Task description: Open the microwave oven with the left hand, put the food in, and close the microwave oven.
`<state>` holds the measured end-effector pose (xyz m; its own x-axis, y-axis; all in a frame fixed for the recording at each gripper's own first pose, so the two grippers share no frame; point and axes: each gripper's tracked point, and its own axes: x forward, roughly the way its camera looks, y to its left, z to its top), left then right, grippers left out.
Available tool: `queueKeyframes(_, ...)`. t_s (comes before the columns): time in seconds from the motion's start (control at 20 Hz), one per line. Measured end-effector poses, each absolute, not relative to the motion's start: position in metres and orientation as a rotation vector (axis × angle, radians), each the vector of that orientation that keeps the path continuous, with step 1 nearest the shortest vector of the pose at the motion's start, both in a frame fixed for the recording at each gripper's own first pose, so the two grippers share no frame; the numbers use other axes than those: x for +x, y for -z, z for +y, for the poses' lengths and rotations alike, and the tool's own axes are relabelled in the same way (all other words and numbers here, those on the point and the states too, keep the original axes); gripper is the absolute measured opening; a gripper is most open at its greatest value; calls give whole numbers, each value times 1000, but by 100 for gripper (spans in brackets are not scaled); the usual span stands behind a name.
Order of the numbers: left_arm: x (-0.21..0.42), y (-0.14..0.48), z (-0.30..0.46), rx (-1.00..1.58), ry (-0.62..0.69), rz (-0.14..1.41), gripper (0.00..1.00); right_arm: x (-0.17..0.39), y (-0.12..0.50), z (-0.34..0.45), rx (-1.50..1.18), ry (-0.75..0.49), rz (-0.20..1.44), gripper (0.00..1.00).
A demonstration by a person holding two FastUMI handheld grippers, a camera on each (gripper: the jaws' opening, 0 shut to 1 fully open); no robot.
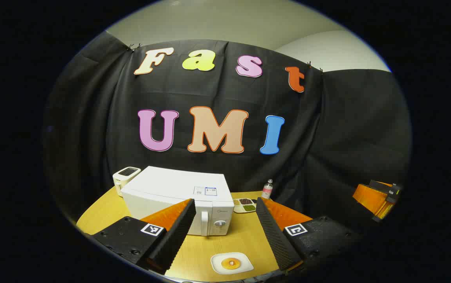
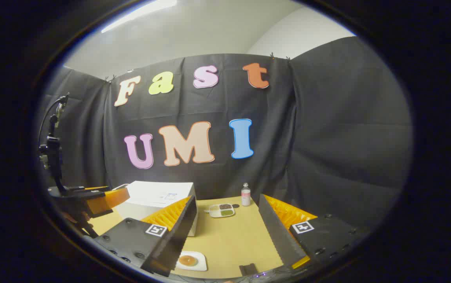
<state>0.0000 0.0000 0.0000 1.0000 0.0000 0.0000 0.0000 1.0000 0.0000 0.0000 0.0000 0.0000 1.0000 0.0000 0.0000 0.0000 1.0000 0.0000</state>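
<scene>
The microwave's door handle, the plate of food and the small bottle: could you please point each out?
Door handle [image 1: 205, 223], left gripper view, mid-bar.
Plate of food [image 1: 231, 263], left gripper view, the food.
Small bottle [image 2: 245, 196], right gripper view, body.

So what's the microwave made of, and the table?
The microwave looks like white painted metal or plastic: smooth, matte, flat panels; I can't tell which. The table looks like light wood or wood-look laminate: yellowish, with faint grain and a smooth top.

My left gripper [image 1: 223, 232] hovers with its fingers [image 1: 178, 232] spread wide, holding nothing. My right gripper [image 2: 225, 236] hangs likewise, fingers [image 2: 276, 232] apart and empty.
</scene>
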Motion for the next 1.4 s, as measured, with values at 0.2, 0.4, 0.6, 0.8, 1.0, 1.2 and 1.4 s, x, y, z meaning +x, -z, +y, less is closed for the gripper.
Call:
queueKeyframes(0.2, -1, 2, 3, -6, -9, -4, 96, 3, 3, 1, -6, -5, 4, 91)
queueKeyframes(0.4, -1, 5, 7, -17, -17, -11, 96, 4, 7, -3, -15, 5, 11, 91)
queueKeyframes(0.6, 1, 12, 12, -15, -15, -5, 96, 0, 10, -9, -27, 41, 20, 91)
queueKeyframes(0.8, 4, 14, 20, -18, -2, 0, 96, 0, 4, -13, -9, 81, 2, 91)
queueKeyframes(1.0, 10, 13, 34, 9, 7, -2, 96, 3, 3, -13, 3, 131, -1, 91)
queueKeyframes(1.2, 18, 21, 44, 26, 42, 16, 96, 7, -1, -4, 14, 169, -3, 91)
queueKeyframes(1.4, 27, 41, 52, 27, 85, 60, 96, 6, 0, 2, 5, 211, -8, 91)
